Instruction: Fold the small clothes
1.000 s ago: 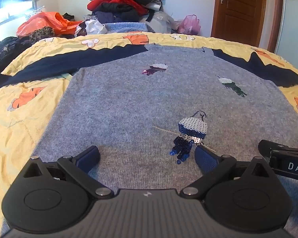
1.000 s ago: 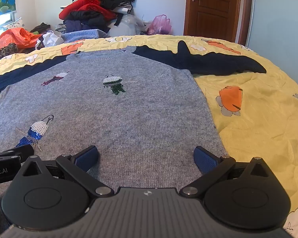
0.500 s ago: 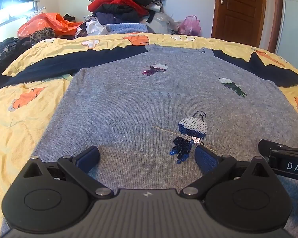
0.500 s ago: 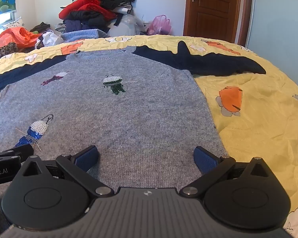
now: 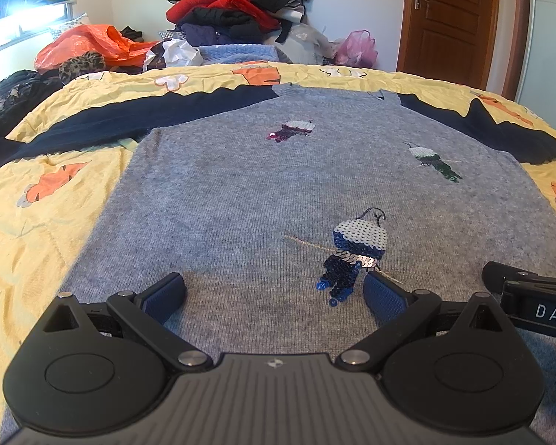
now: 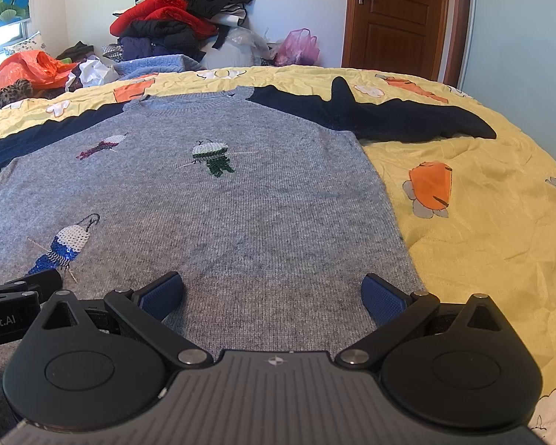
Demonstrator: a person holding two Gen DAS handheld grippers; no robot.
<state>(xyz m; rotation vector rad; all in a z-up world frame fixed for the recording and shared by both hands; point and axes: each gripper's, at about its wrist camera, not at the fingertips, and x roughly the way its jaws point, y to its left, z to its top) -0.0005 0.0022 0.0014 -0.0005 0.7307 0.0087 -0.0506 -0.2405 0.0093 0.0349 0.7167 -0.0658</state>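
A grey knitted sweater (image 5: 241, 193) with dark navy sleeves lay spread flat, front up, on a bed covered by a yellow bedspread (image 5: 37, 215) printed with orange shapes. Its hem was nearest the cameras and its neckline pointed toward the far wall, with one sleeve (image 5: 92, 126) stretched out to the left and the other sleeve (image 6: 381, 118) stretched out to the right. Three sequined figures decorated the front: a blue and white figure (image 5: 352, 252) near the hem, a green figure (image 6: 213, 155) higher up, and a pink figure (image 5: 293, 129) close to the neckline. The left tongs (image 5: 274, 289) were spread wide and released, holding nothing, poised just over the hem on the sweater's left half, their right pad close beside the blue and white figure. The right tongs (image 6: 272, 293) were likewise wide apart and empty, low over the hem on the sweater's right half, with the right pad near the garment's side edge. Each tool showed at the edge of the other's view, side by side. Beyond the bed, a pile of clothes (image 6: 181, 18) was heaped against the wall, an orange bag (image 5: 92, 40) lay at the left, and a brown wooden door (image 6: 396, 15) stood closed.
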